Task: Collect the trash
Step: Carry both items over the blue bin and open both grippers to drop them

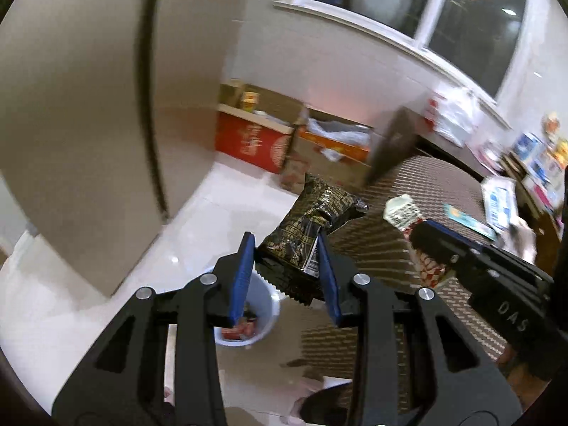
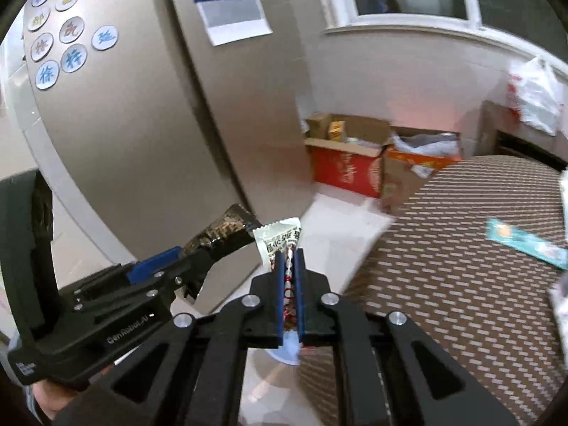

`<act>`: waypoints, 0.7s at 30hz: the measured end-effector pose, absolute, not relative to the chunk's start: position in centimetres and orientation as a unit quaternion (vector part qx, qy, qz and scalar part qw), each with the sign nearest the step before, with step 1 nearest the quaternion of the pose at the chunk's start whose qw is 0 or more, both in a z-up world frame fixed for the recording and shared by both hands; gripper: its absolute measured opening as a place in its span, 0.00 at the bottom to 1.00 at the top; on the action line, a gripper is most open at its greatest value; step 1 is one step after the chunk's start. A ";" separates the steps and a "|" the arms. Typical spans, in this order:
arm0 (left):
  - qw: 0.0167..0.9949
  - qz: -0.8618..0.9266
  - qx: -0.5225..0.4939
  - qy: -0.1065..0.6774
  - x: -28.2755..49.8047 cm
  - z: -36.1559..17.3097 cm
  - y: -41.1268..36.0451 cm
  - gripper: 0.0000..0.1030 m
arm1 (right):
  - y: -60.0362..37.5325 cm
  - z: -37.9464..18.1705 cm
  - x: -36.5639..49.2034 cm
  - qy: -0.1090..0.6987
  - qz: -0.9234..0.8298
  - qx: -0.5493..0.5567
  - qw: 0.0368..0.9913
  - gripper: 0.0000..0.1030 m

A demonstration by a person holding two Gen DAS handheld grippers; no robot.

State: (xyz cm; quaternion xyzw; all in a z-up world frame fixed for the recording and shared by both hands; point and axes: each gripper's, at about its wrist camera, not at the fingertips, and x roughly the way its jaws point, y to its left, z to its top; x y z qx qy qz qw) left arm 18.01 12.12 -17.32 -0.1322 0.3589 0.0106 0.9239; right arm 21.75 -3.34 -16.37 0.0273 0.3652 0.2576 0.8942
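"das" is printed on the right gripper [image 1: 422, 238]; "genrobot.ai" is printed on the left gripper [image 2: 184, 259]. chinese characters, among them 徐, are carried by round magnets [image 2: 67, 25] on the fridge [image 2: 142, 124].

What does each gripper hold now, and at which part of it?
The left gripper holds a black snack packet by its lower half. The right gripper is shut on a white and red wrapper near its middle.
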 end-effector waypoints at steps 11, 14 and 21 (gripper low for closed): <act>0.904 0.084 -0.161 0.388 19.1 -21.1 19.2 0.34 | 4.6 -21.2 26.5 0.387 0.262 0.014 0.884 0.42; 0.901 0.086 -0.158 0.395 19.5 -21.9 19.5 0.34 | 4.6 -21.8 26.8 0.390 0.257 0.015 0.884 0.47; 0.897 0.075 -0.152 0.409 20.2 -22.9 18.8 0.34 | 3.7 -21.9 26.0 0.392 0.239 0.013 0.888 0.54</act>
